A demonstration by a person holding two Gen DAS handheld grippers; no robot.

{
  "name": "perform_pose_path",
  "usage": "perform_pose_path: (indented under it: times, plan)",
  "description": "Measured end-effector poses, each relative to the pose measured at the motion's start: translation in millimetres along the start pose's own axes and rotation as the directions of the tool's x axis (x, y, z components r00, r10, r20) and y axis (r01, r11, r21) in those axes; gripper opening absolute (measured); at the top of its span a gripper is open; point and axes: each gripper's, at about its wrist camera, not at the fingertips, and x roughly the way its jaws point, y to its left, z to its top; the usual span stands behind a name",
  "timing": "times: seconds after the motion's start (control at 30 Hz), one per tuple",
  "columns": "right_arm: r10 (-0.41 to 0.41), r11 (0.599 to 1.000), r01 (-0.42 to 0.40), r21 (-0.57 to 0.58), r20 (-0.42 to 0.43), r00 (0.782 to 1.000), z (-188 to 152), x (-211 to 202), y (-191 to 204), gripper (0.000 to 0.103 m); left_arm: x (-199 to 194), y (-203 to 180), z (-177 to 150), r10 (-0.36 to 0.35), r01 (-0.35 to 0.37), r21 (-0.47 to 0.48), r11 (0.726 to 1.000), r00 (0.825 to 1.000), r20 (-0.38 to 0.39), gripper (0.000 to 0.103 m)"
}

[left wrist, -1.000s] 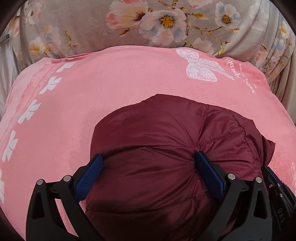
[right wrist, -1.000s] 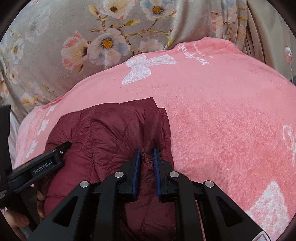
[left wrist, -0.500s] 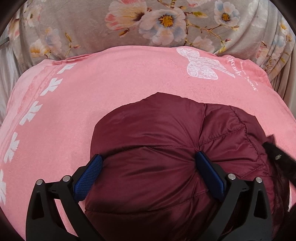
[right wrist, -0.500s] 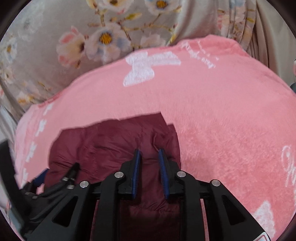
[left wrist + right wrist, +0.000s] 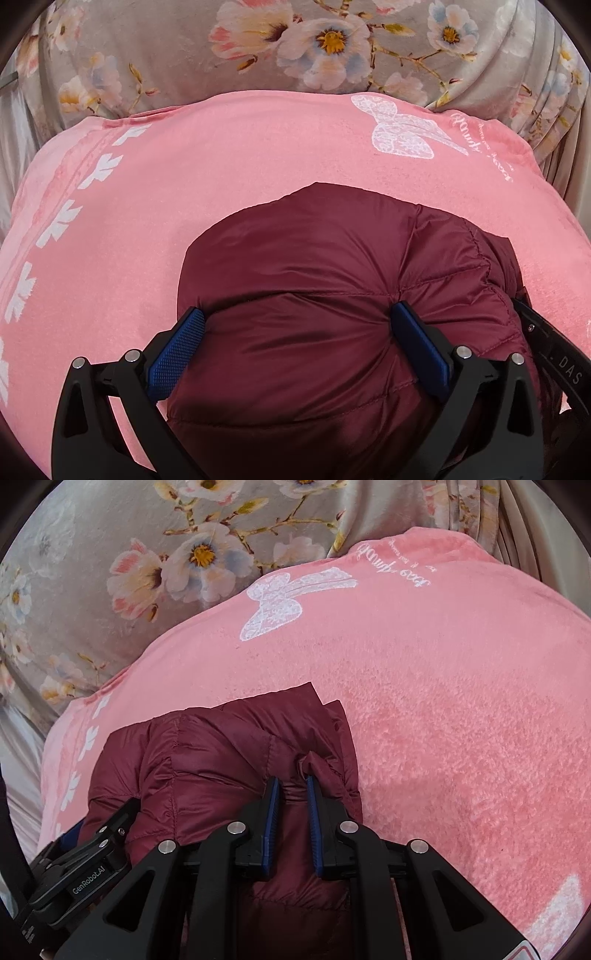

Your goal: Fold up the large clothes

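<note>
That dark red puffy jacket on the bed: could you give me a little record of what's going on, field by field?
garment: maroon quilted jacket, bunched into a puffy bundle
surface: pink blanket with a white butterfly print
backdrop: grey floral fabric
left gripper: jaws wide, blue pads pressing the bundle's sides
right gripper: jaws narrow, pinching a fold of the jacket
fold status: not yet flat or neat

Soft, even indoor light fills both views, with mild sheen on the jacket (image 5: 314, 277). Fisheye bending darkens the corners. Focus is sharp.
</note>
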Motion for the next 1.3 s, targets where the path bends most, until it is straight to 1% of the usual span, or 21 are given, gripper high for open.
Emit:
perform_pose_path:
  times: [0.13,0.23,0.3,0.37,0.47,0.57,0.63,0.67,0.73,0.77,0.8,0.83,0.87,0.9,0.93,1.0,1.07,1.1,1.17,1.27,1.3]
  plan:
    - [-0.043,0.999,0.043,-0.003,0.013,0.999,-7.9,-23.2,0.0,0.012,-2.3,9.3,-1.0,-0.057,0.057,-0.032,0.998,0.998,-0.012,0.098]
    - [-0.051,0.999,0.051,0.007,0.026,0.998,-20.5,-57.2,-7.7,0.031,-18.8,27.2,-5.9,-0.131,0.128,-0.081,0.988,0.991,-0.036,0.098]
    - [-0.034,0.999,0.033,0.016,0.017,0.999,-29.8,-76.6,-17.2,0.049,-33.2,42.1,-14.0,-0.187,0.181,-0.132,0.975,0.982,-0.034,0.098]
    - [0.015,0.999,-0.014,0.045,-0.03,0.999,-35.4,-82.5,-27.6,0.057,-41.2,53.9,-22.7,-0.234,0.223,-0.178,0.959,0.971,-0.047,0.098]
    - [0.098,0.99,-0.085,0.113,-0.119,0.988,-45.3,-77.3,-43.4,0.061,-40.4,68.1,-38.3,-0.245,0.214,-0.243,0.946,0.964,-0.107,0.098]
    - [0.2,0.969,-0.166,0.183,-0.187,0.962,-54.9,-64.1,-52.3,0.065,-37.2,86.8,-53.8,-0.331,0.265,-0.363,0.893,0.935,-0.131,0.098]
    - [0.223,0.962,-0.187,0.199,-0.182,0.958,-56.7,-62.5,-53.1,0.067,-32.8,93.3,-62.1,-0.392,0.301,-0.423,0.854,0.908,-0.145,0.098]
    - [0.231,0.961,-0.194,0.199,-0.186,0.955,-56.3,-61.7,-52.2,0.068,-32.3,93.5,-64.5,-0.405,0.312,-0.427,0.849,0.903,-0.145,0.098]
    - [0.253,0.956,-0.213,0.202,-0.199,0.947,-54.9,-58.7,-50.5,0.067,-35.2,88.5,-64.8,-0.401,0.319,-0.392,0.863,0.905,-0.145,0.097]
    - [0.266,0.952,-0.224,0.208,-0.205,0.942,-54.2,-57.8,-49.9,0.062,-36.0,83.9,-64.8,-0.413,0.336,-0.373,0.865,0.898,-0.15,0.097]
    - [0.327,0.931,-0.275,0.238,-0.219,0.919,-54.8,-55.5,-48.9,0.04,-37.6,79.4,-64.8,-0.432,0.357,-0.358,0.863,0.888,-0.156,0.092]
    - [0.358,0.918,-0.297,0.265,-0.223,0.907,-56.2,-56.7,-48.4,0.036,-39.7,76.7,-63.6,-0.45,0.377,-0.347,0.859,0.879,-0.157,0.084]
    - [0.34,0.928,-0.288,0.236,-0.226,0.913,-57.5,-62.6,-44.8,0.028,-42.9,74.0,-62.6,-0.443,0.375,-0.33,0.866,0.882,-0.161,0.081]
    - [0.325,0.937,-0.281,0.207,-0.23,0.917,-58.1,-68.6,-41.3,0.022,-47.0,73.3,-62.1,-0.433,0.369,-0.313,0.875,0.887,-0.164,0.071]
    - [0.309,0.946,-0.273,0.175,-0.239,0.921,-60.7,-77.6,-35.1,0.021,-53.4,74.7,-61.1,-0.436,0.378,-0.297,0.877,0.885,-0.164,0.062]
    - [0.285,0.958,-0.264,0.11,-0.266,0.921,-69.5,-93.8,-24.4,0.019,-64.0,82.6,-59.8,-0.463,0.412,-0.273,0.87,0.871,-0.163,0.052]
    - [0.259,0.964,-0.263,0.027,-0.294,0.92,-87.1,-110.4,-15.1,0.019,-71.4,92.7,-61.8,-0.5,0.452,-0.252,0.856,0.847,-0.181,0.05]
    - [0.262,0.963,-0.27,0.015,-0.302,0.917,-92.4,-114.1,-13.8,0.023,-74.2,97.1,-66.1,-0.511,0.465,-0.237,0.853,0.837,-0.195,0.051]
    - [0.264,0.962,-0.272,0.014,-0.304,0.916,-102.8,-119.0,-14.3,0.032,-76.0,101.7,-74.2,-0.498,0.457,-0.217,0.863,0.842,-0.208,0.058]
    - [0.217,0.976,-0.214,0.042,-0.299,0.929,-102.1,-109.3,-15.5,0.065,-81.5,103.0,-79.7,-0.405,0.374,-0.183,0.909,0.897,-0.176,0.071]
    - [0.228,0.974,-0.218,0.067,-0.297,0.927,-101.8,-105.3,-17.6,0.067,-84.1,98.7,-78.1,-0.36,0.337,-0.15,0.929,0.919,-0.161,0.076]
